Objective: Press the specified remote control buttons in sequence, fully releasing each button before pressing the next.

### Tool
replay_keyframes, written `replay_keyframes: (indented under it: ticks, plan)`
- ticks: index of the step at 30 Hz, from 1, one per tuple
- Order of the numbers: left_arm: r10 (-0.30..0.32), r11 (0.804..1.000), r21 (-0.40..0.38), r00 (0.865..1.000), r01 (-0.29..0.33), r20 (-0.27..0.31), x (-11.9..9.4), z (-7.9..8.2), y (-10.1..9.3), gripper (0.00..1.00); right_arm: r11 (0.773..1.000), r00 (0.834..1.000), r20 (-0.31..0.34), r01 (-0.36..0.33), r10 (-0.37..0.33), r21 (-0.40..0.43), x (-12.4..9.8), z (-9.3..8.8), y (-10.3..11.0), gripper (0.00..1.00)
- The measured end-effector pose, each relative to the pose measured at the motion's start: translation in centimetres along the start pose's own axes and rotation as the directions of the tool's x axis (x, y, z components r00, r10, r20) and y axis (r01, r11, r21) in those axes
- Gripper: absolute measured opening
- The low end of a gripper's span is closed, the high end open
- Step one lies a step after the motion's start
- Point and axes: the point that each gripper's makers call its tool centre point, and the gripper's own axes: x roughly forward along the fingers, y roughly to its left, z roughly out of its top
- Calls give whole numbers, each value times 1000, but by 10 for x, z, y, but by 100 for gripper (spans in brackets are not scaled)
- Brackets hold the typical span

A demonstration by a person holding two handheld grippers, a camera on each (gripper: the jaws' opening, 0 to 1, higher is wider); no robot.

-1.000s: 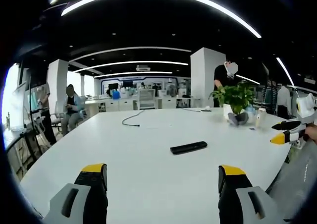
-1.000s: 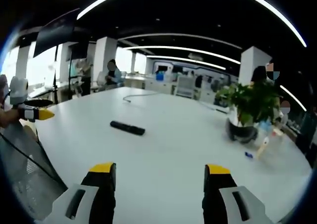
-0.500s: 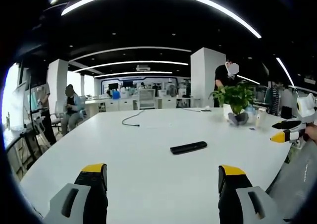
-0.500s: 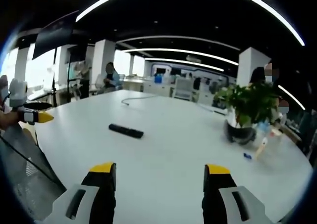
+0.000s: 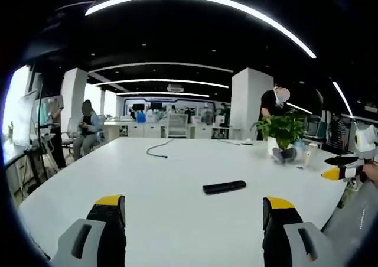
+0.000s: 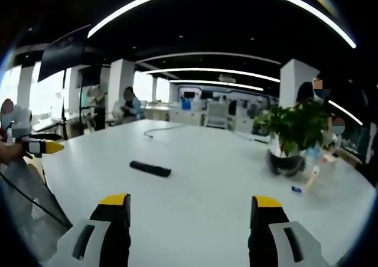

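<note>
Slim black plastic remote (image 5: pixel 224 187) lies flat on white table (image 5: pixel 177 178), long axis crosswise, well ahead of both grippers (neither clearly nearer). Left gripper (image 5: pixel 195 211) and right gripper (image 6: pixel 186 208) jaws apart, empty.

Bare table (image 5: pixel 177 178) surrounds the remote (image 5: pixel 224 187); potted plant (image 6: pixel 289 137) well apart.

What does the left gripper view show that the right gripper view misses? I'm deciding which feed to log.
Left gripper view alone: the right gripper entering from its right edge. Right gripper view alone: the left gripper entering from its left edge, and a small blue item near the plant. Both: black remote lying untouched on the white table, potted plant, cable.
</note>
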Motion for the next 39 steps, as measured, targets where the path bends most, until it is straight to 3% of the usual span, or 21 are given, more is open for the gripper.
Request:
replay_keyframes:
  ticks: [6, 10, 19, 21, 25, 35, 39]
  plan:
    - [-6, 1000, 8, 1000, 6, -18, 1, -3, -2, 100, 1000, 1000, -11, 25, -25, 15, 0, -2, -3, 84]
    - [-22, 1000, 0, 999, 22, -24, 0, -4, -6, 100, 1000, 1000, -23, 13, -13, -22, 1, -3, 2, 85]
    - [-54, 998, -14, 998, 54, -44, 1, -7, -13, 100, 997, 991, -109, 71, -71, -9, -1, -19, -12, 82]
    - [-100, 995, -30, 995, 100, -25, 1, -5, -22, 100, 997, 989, -131, 66, -70, -35, 0, -22, -9, 82]
    - [-138, 990, 2, 989, 138, -62, 0, -12, -30, 100, 997, 990, -126, 49, -57, -67, 1, -20, -3, 84]
    - [-110, 994, 19, 990, 112, -87, 0, -17, -25, 100, 996, 984, -164, 53, -64, -69, 0, -28, -7, 78]
    - [-136, 989, 43, 977, 144, -164, -2, -31, -30, 100, 996, 985, -166, 30, -45, -90, 0, -28, -3, 76]
